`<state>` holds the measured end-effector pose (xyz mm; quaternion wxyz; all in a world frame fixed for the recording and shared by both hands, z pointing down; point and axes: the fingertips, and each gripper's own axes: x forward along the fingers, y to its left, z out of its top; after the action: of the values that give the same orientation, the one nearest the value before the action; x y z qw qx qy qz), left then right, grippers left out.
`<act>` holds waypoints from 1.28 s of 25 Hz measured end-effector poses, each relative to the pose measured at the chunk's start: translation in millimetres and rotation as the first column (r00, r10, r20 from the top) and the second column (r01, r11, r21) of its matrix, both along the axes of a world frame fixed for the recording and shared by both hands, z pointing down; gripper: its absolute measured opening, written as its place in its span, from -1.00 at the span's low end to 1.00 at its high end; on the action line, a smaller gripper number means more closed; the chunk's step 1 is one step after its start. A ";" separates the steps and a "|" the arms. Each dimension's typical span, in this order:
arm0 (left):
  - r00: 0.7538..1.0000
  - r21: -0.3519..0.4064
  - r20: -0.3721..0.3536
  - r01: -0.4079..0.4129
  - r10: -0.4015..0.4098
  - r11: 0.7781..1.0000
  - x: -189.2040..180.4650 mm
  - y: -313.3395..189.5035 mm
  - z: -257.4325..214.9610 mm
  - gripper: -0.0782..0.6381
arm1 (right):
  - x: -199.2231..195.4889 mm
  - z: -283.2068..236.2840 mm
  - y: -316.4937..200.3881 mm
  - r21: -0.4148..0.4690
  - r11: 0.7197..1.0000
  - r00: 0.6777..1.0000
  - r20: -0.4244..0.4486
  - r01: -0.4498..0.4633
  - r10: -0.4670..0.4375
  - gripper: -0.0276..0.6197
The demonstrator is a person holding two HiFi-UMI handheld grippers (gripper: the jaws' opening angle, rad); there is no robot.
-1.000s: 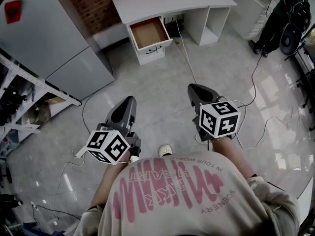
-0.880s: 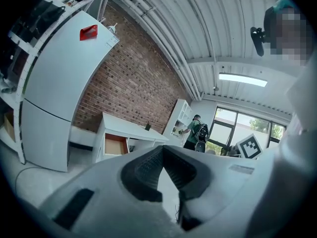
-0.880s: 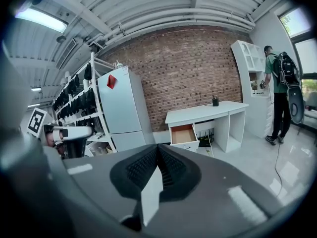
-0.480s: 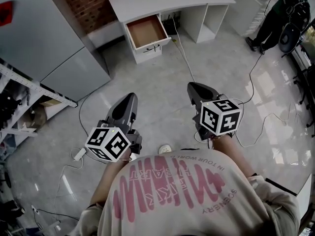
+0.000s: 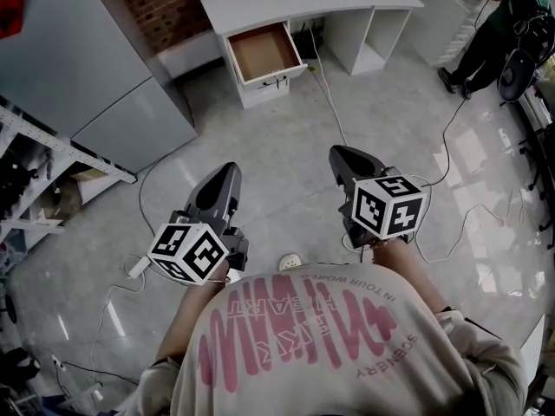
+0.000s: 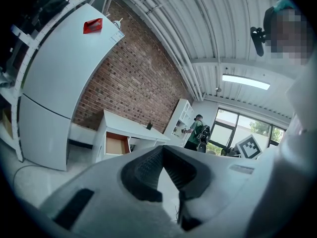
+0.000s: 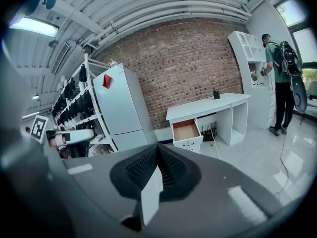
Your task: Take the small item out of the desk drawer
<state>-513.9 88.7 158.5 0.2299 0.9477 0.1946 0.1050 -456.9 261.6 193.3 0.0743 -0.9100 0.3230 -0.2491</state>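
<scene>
Both left hand-held gripper (image 5: 227, 176), right hand-held gripper (image 5: 342, 157) far from drawer (image 5: 263, 50).

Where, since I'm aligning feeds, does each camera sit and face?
Head view: on the head, facing down at floor and desk; shows shirt, left gripper, right gripper.
Left gripper view: on left gripper, along its jaws toward fridge and desk.
Right gripper view: on right gripper, along its jaws toward desk.
Shared: all see the open drawer.
</scene>
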 end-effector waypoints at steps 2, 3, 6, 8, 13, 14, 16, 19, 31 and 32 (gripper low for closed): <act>1.000 0.003 0.003 -0.001 0.001 1.000 4.1 -1.5 1.0 -0.77 | 3.5 4.7 0.3 0.000 1.000 1.000 0.012 -0.004 0.004 -0.89; 1.000 0.003 0.005 -0.002 0.002 1.000 6.4 -2.3 1.9 -0.77 | 5.3 7.2 1.1 0.000 1.000 1.000 0.017 -0.008 0.008 -0.89; 1.000 0.002 0.010 -0.003 0.003 1.000 11.9 -5.9 6.1 -0.77 | 8.9 15.9 1.8 -0.001 1.000 0.999 0.033 -0.021 0.021 -0.89; 1.000 -0.001 0.015 -0.006 0.006 1.000 13.7 -6.9 9.0 -0.77 | 9.4 20.7 0.7 0.000 1.000 0.999 0.047 -0.024 0.024 -0.89; 0.999 -0.010 0.028 -0.021 0.021 1.000 16.1 -5.7 12.8 -0.77 | 13.9 21.9 4.0 -0.009 0.999 0.998 0.056 -0.037 0.038 -0.89; 0.999 -0.011 0.025 -0.019 0.020 1.000 17.0 -7.3 12.5 -0.77 | 16.3 21.3 4.2 -0.010 0.999 0.998 0.054 -0.040 0.041 -0.89; 1.000 -0.012 0.019 -0.009 0.009 1.000 20.0 -12.2 11.3 -0.77 | 21.9 18.9 2.8 -0.005 0.999 0.998 0.050 -0.041 0.042 -0.89; 1.000 -0.020 0.019 0.010 -0.009 1.000 27.5 -19.3 10.6 -0.77 | 30.7 15.4 -4.0 -0.009 1.000 0.999 0.042 -0.023 0.024 -0.89; 0.994 -0.028 0.075 0.080 -0.078 0.996 87.9 -36.9 35.9 -0.77 | 104.4 41.3 -24.2 -0.027 0.998 0.995 0.088 0.050 -0.047 -0.89; 0.993 -0.026 0.078 0.086 -0.084 0.996 95.6 -36.7 36.7 -0.77 | 113.0 43.6 -25.0 -0.026 0.998 0.994 0.096 0.056 -0.053 -0.89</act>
<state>-418.3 52.0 195.3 0.2553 0.9470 0.1468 0.1285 -344.0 236.7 237.0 0.0698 -0.8889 0.3403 -0.2985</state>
